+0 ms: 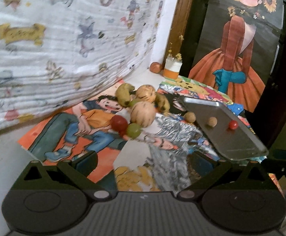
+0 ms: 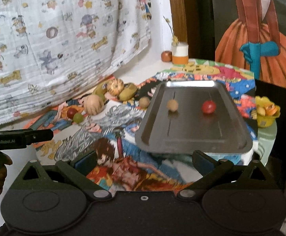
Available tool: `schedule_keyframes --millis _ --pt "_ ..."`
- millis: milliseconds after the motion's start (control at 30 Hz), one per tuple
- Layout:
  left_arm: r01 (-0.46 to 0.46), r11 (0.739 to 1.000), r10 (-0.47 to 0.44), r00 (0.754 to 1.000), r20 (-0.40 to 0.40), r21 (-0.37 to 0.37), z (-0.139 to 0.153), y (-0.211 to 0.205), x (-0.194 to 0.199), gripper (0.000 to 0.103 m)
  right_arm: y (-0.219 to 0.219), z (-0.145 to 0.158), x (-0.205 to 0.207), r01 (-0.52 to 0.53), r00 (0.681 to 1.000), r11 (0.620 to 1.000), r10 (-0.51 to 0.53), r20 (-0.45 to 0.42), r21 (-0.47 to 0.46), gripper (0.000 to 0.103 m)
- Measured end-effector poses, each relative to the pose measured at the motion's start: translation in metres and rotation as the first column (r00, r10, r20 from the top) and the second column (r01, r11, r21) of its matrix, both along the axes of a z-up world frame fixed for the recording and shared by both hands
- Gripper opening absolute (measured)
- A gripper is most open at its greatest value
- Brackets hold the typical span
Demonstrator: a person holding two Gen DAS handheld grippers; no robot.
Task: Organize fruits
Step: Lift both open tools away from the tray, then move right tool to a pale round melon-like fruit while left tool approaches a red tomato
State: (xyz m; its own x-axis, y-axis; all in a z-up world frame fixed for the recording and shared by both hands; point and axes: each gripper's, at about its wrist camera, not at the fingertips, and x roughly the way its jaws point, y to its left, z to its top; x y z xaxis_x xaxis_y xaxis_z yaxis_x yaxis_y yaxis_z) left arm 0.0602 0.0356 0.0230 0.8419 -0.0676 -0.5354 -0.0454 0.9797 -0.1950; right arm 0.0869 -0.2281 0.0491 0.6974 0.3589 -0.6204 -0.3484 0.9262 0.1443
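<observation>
A dark metal tray (image 2: 194,141) (image 1: 239,147) lies on a comic-print cloth; on it rest a small tan ball (image 2: 172,105) (image 1: 212,121) and a red cherry tomato (image 2: 208,107) (image 1: 233,125). Left of the tray is a fruit pile: two striped tan melons (image 1: 143,114) (image 1: 145,93), small bananas (image 1: 124,94), a red tomato (image 1: 119,123), a green grape (image 1: 134,130) and another tan ball (image 1: 190,116). My left gripper (image 1: 144,160) is open and empty, short of the pile. My right gripper (image 2: 144,160) is open and empty at the tray's near edge.
A cartoon-print white sheet (image 1: 64,39) hangs at the back left. An orange-and-white jar (image 1: 172,68) and a small orange ball (image 1: 155,67) stand in the far corner. A painted picture (image 1: 237,49) leans at the back right. A yellow cup of fruit (image 2: 267,112) sits right of the tray.
</observation>
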Motion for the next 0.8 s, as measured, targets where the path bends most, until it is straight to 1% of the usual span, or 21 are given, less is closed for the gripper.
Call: schedule_keyframes --millis 133,300,567,700,800 --pt "0.002 1.000 -0.002 1.000 -0.009 0.005 -0.004 0.006 -0.004 0.103 0.010 -0.009 -0.001 -0.011 0.999 1.000 0.011 -0.044 0.004 0.102" --pt "0.003 1.000 -0.003 1.000 -0.016 0.012 -0.009 0.016 -0.006 0.103 0.028 -0.011 0.004 -0.062 0.996 0.998 0.060 -0.064 -0.024 0.102" --pt "-0.011 0.999 0.012 1.000 -0.029 0.036 -0.012 0.041 0.001 0.103 0.053 -0.008 0.023 -0.163 0.986 0.980 0.157 -0.057 -0.112 0.102" --pt "-0.017 0.999 0.018 0.999 -0.028 0.033 -0.011 0.050 0.011 0.103 0.068 -0.003 0.038 -0.227 0.974 0.963 0.224 -0.039 -0.146 0.102" --pt "-0.021 1.000 0.022 1.000 -0.023 0.021 -0.011 0.056 0.022 0.103 0.081 0.002 0.051 -0.281 0.959 0.943 0.282 -0.018 -0.179 0.102"
